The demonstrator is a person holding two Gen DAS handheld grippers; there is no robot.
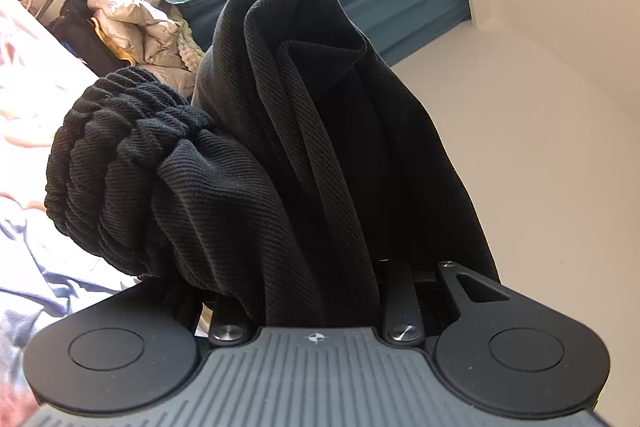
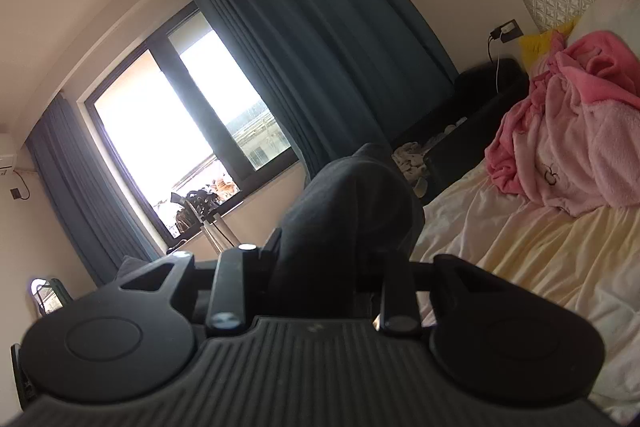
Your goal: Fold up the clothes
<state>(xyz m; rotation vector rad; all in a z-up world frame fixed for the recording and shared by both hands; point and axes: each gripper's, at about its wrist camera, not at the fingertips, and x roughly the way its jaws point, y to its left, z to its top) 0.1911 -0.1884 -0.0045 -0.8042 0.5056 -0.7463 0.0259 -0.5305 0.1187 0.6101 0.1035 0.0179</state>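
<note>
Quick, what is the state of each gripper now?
Left gripper: closed on the black garment.
Right gripper: closed on dark fabric, probably the same garment.

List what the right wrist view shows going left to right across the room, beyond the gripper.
Wall air conditioner → window → dark teal curtain → black garment bunched in the right gripper → wall socket with charger → pink fleece clothes on the bed.
</note>
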